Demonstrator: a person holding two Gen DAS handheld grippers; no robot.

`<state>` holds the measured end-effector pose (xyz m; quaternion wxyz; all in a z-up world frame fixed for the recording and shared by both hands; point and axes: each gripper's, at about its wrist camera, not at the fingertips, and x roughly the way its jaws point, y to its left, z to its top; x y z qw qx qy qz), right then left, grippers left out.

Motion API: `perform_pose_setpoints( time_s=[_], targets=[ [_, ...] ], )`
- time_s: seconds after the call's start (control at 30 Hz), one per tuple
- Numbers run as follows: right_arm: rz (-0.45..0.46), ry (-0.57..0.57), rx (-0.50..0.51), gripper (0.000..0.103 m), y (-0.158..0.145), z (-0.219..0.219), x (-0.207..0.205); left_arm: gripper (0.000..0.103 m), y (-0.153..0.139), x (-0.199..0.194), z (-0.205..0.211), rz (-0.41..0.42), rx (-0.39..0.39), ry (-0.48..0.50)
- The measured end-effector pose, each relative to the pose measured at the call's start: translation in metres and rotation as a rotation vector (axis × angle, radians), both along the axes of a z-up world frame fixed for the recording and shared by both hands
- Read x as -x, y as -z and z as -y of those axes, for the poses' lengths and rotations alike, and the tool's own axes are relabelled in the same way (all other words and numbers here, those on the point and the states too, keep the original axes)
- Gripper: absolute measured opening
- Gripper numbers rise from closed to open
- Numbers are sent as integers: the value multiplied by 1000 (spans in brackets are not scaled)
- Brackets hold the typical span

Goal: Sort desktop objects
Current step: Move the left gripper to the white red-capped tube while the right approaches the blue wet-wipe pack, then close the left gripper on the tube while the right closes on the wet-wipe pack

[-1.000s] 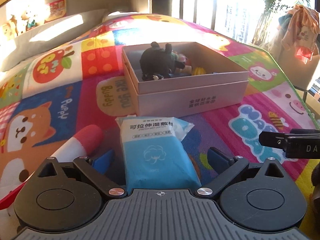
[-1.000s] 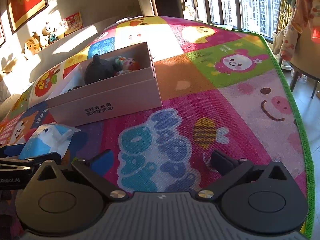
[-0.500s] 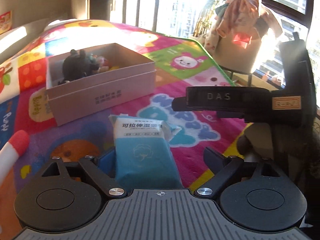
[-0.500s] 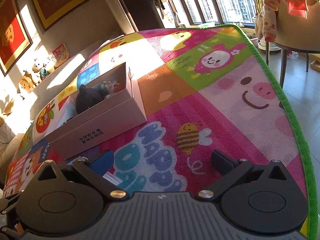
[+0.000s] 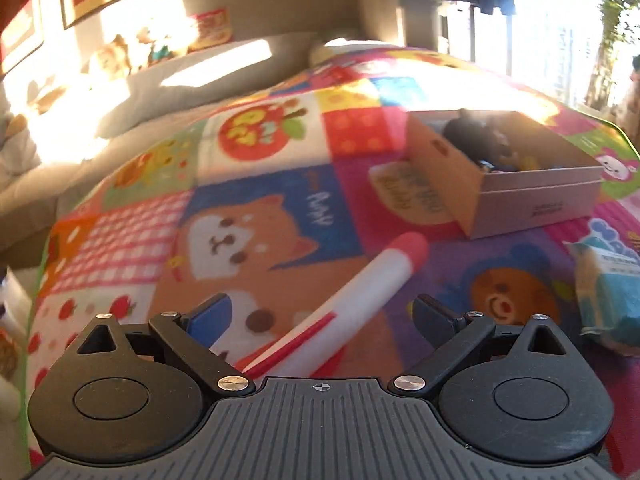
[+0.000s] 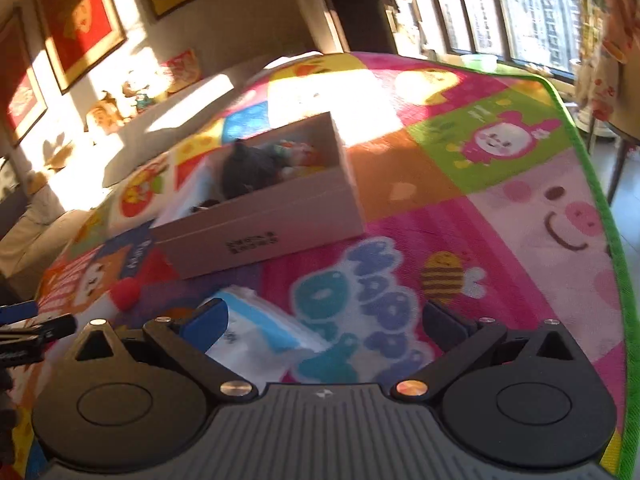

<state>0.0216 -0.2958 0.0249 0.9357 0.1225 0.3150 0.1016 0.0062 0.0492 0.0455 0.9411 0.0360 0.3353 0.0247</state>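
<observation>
A white stick with a red tip (image 5: 352, 300) lies on the colourful mat between the fingers of my left gripper (image 5: 320, 314), which is open around it without gripping. A blue and white wipes pack (image 5: 612, 292) lies to its right. In the right wrist view the pack (image 6: 260, 332) lies between the fingers of my right gripper (image 6: 324, 320), which is open. A pink cardboard box (image 5: 532, 200) holding a dark plush toy (image 5: 472, 140) and small toys stands beyond. It also shows in the right wrist view (image 6: 264, 232).
The play mat (image 6: 500, 208) has a green edge at the right, with floor and a table leg past it. A grey cushion (image 5: 192, 84) and framed pictures line the wall at the back left. The left gripper's tip (image 6: 24, 332) shows at the far left.
My left gripper has swung left, off the wipes pack and over the red-tipped stick. My right gripper has moved left so the wipes pack now lies between its fingers.
</observation>
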Motion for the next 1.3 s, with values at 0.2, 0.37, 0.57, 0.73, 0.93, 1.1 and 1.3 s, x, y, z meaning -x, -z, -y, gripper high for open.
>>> perform_pose_setpoints(
  time_s=[0.2,0.37,0.57,0.73,0.93,1.1,1.3],
  targets=[
    [-42,-64,124,93,3,-36,-10,101,14,16,-1,-61,129,75],
    [31,-51,295,96,-4,-38,-4,102,17,23,28,-63,188,203],
    [55,10,395,98,-9,-29,1,102,3,34,48,8,243,305],
    [-14,23,223,103,-19,-21,3,102,-3,21,56,59,81,196],
    [-135,31,106,103,0,-43,-11,96,2,8,55,21,113,161],
    [-140,8,157,58,12,-53,-21,90,5,2,57,23,68,129],
    [-118,-4,193,57,10,-47,-12,80,18,-24,58,-12,81,118]
  ],
)
